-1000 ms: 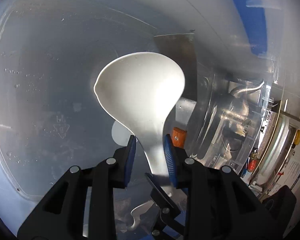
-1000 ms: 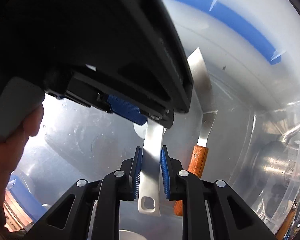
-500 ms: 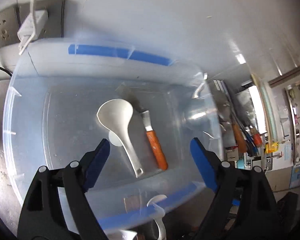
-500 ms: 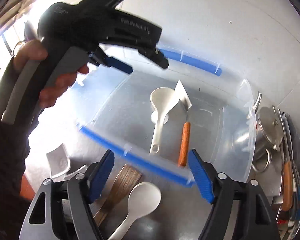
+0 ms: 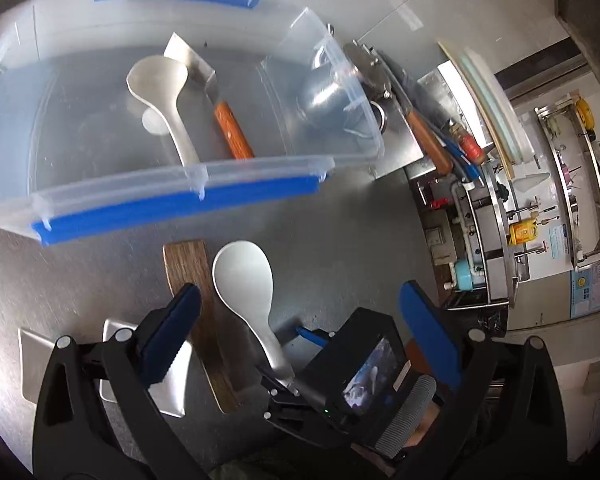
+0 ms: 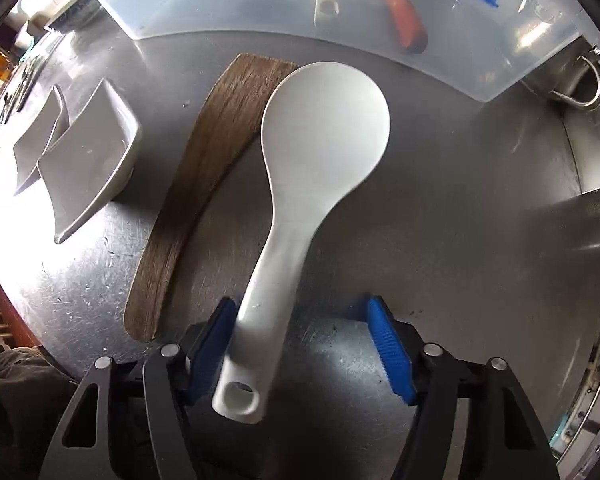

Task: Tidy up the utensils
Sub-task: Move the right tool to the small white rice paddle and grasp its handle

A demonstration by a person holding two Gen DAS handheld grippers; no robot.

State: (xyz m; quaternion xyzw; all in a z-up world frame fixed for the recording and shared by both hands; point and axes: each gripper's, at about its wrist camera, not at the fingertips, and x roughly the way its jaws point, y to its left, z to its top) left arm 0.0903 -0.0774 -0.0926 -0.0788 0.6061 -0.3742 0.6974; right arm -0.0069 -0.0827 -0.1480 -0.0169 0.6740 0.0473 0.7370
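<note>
A clear bin [image 5: 172, 200] with blue handles holds a white ladle [image 5: 160, 80] and an orange-handled spatula [image 5: 232, 132]. In front of the bin, a white rice paddle [image 6: 324, 120] and a wooden spatula [image 6: 220, 128] lie side by side on the steel counter. My right gripper [image 6: 302, 344] points down over the paddle's handle. Its jaws are closing, with the handle between them next to the left pad and the right pad still apart. My left gripper [image 5: 300, 320] hovers above the paddle [image 5: 244, 280], its jaws opening wide, holding nothing. The right gripper [image 5: 288, 380] shows below it.
Two white square dishes [image 6: 88, 160] sit left of the wooden spatula [image 5: 192, 272]. A steel pot [image 5: 332, 92] and a wooden-handled knife [image 5: 424, 136] lie right of the bin [image 6: 480, 40]. The counter ends at the right, with shelves beyond.
Both grippers let go of the ladle and pulled out of the bin. The left rose and opened wide. The right came down over the rice paddle's handle and its jaws narrowed.
</note>
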